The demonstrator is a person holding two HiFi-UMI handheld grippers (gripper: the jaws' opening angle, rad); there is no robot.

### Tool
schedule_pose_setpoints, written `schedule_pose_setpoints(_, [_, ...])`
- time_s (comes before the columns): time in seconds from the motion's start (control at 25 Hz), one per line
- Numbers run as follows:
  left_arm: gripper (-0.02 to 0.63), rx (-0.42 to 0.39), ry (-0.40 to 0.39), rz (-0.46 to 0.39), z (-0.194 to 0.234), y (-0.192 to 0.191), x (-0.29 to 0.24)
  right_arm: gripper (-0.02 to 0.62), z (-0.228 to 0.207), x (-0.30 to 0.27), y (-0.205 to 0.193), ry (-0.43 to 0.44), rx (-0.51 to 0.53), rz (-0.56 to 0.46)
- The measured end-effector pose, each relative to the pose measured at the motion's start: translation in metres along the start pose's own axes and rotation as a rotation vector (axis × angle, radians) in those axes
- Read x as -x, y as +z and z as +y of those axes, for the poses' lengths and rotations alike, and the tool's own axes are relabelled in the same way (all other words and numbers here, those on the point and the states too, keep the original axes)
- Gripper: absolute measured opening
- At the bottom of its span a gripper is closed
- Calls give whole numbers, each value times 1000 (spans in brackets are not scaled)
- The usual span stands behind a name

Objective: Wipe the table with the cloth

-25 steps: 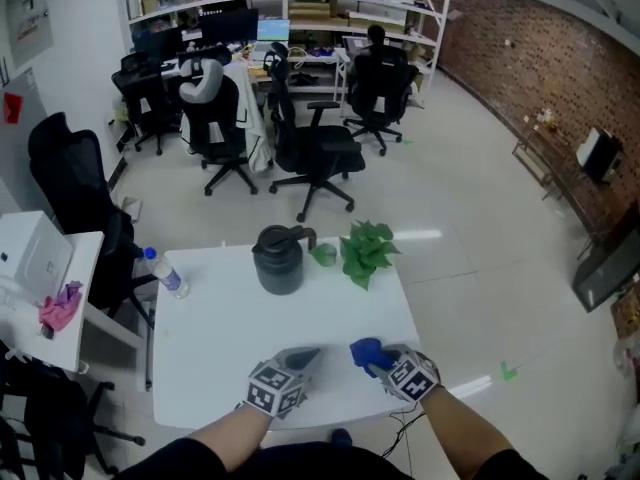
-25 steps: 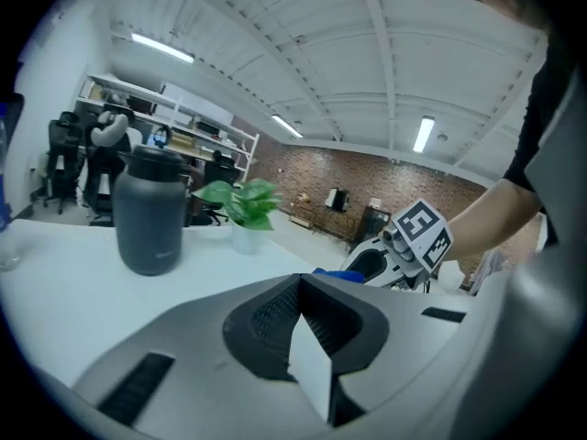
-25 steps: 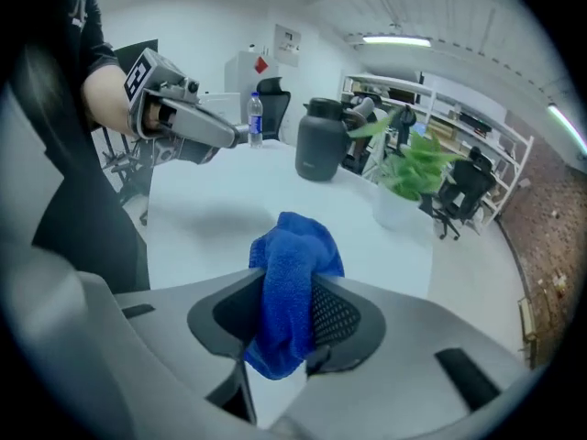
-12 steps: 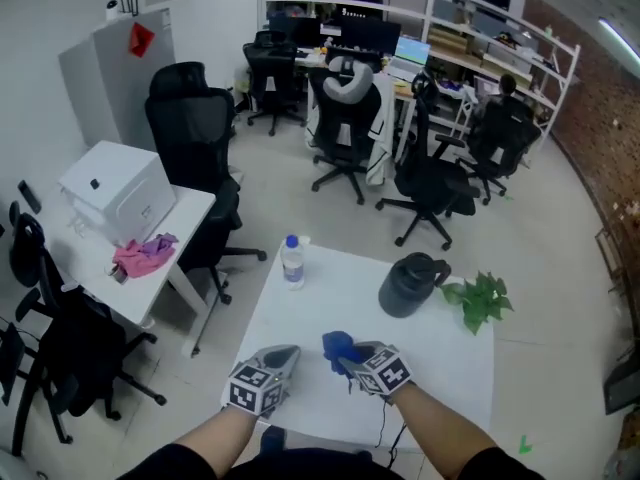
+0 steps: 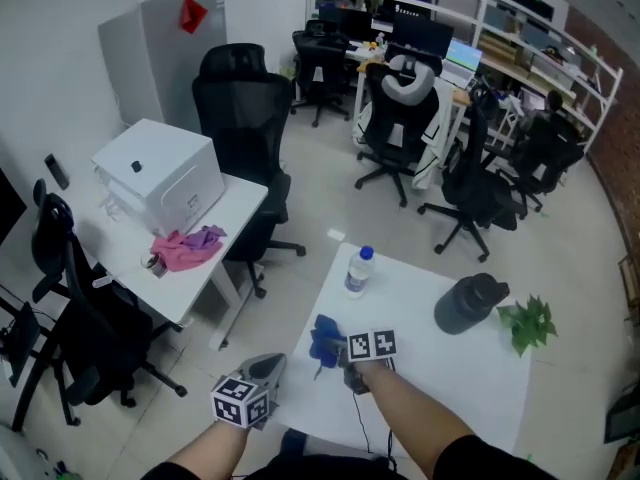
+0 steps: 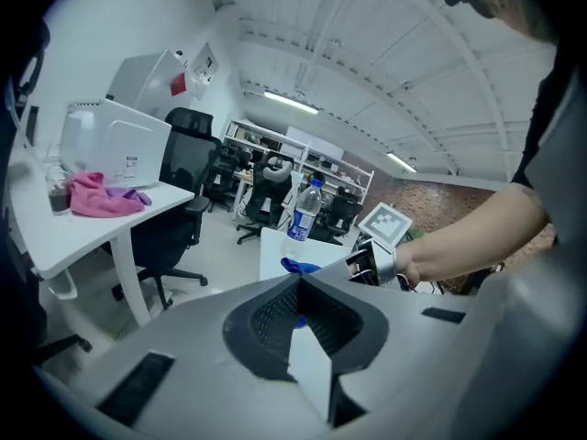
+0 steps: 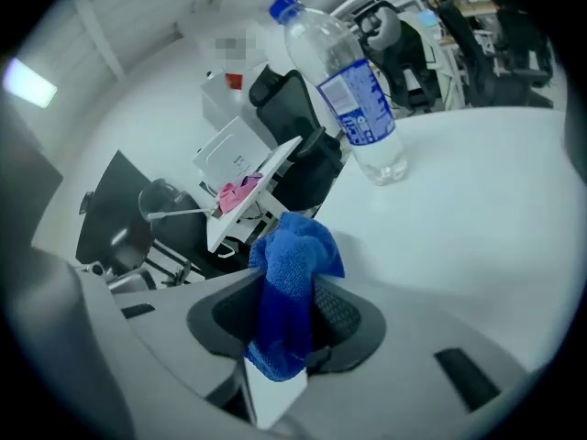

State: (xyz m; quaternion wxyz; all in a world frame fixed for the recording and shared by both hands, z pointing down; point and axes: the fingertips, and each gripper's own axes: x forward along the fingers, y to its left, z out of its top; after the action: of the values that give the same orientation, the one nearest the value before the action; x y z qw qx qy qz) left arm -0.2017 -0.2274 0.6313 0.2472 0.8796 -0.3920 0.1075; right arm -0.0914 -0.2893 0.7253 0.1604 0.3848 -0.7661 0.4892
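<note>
The blue cloth point(image 5: 322, 336) is bunched between the jaws of my right gripper point(image 5: 335, 354), which is shut on it just above the near left corner of the white table point(image 5: 450, 368). In the right gripper view the cloth point(image 7: 292, 273) hangs from the pads of the right gripper point(image 7: 286, 330), with the tabletop point(image 7: 477, 209) beyond. My left gripper point(image 5: 268, 366) is past the table's left edge, over the floor, its jaws shut and empty. The left gripper view looks along the left gripper point(image 6: 298, 282) to the cloth point(image 6: 298, 266) and the table point(image 6: 271, 246).
On the table stand a clear water bottle point(image 5: 358, 271), a black jug point(image 5: 468, 304) and a green plant point(image 5: 525, 325). To the left is a second white desk with a white box point(image 5: 160, 173) and a pink rag point(image 5: 188, 248). Black office chairs point(image 5: 245, 108) stand around.
Both grippers have moved left along the table's near edge. The left one has gone past the left corner. The right one still holds the cloth. The head view has swung left.
</note>
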Motion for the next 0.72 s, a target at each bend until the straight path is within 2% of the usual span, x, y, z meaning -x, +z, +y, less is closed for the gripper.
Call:
schedule_pose_setpoints(0.36, [2,45,19,-2,38,-3,18,130,-10,-50,16,-12,-229,-33])
schedule_pose_setpoints(0.72, [2,57,21,4,43,-7,24,123,-38,-30,10,-99,-282,-37])
